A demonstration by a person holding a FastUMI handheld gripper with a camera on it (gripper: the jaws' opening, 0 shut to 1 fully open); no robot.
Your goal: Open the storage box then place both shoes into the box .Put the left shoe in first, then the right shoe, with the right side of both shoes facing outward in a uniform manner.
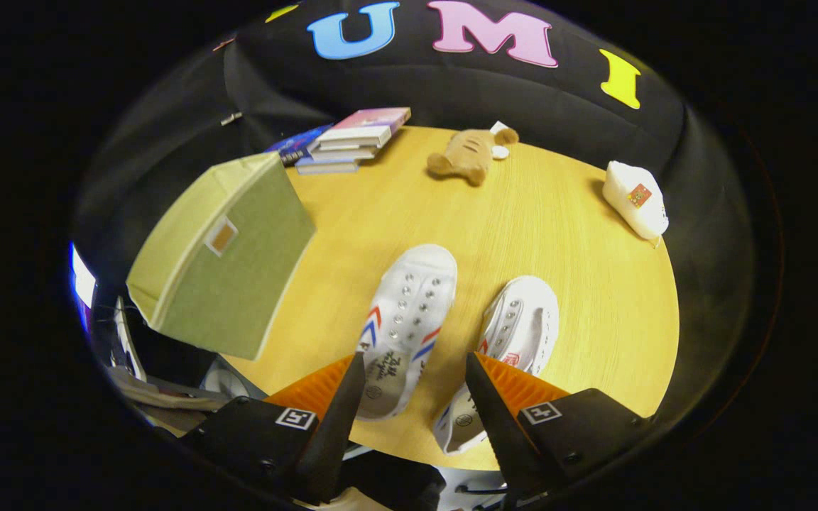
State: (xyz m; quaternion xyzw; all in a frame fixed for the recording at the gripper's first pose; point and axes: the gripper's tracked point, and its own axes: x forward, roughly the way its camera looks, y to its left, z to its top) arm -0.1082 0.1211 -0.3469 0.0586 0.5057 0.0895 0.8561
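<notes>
1. Standing wide apart, the jaws of the gripper [415,383] are seen holding nothing; both fingers are held above the near part of the desk [579,234].
2. One white shoe [405,326] is found between the fingers and just ahead of them, its heel end nearest and its toe pointing away, so its long axis runs roughly along the fingers' own line.
3. A second white shoe [515,337] is laid beside the first, close to the other finger, its toe likewise pointing away and tilted slightly outward. Which is the left shoe cannot be told with certainty.
4. The storage box [228,259], green fabric with a small tag on its face, is placed well off to one side of the first shoe, at the desk's edge. It appears closed, so opening it is judged the step in hand, calling for a swing of the jaws away from the shoes.
5. Beyond, well apart, are noted: a stack of books [352,138], a plush toy [469,152], a white pouch [636,199].
</notes>
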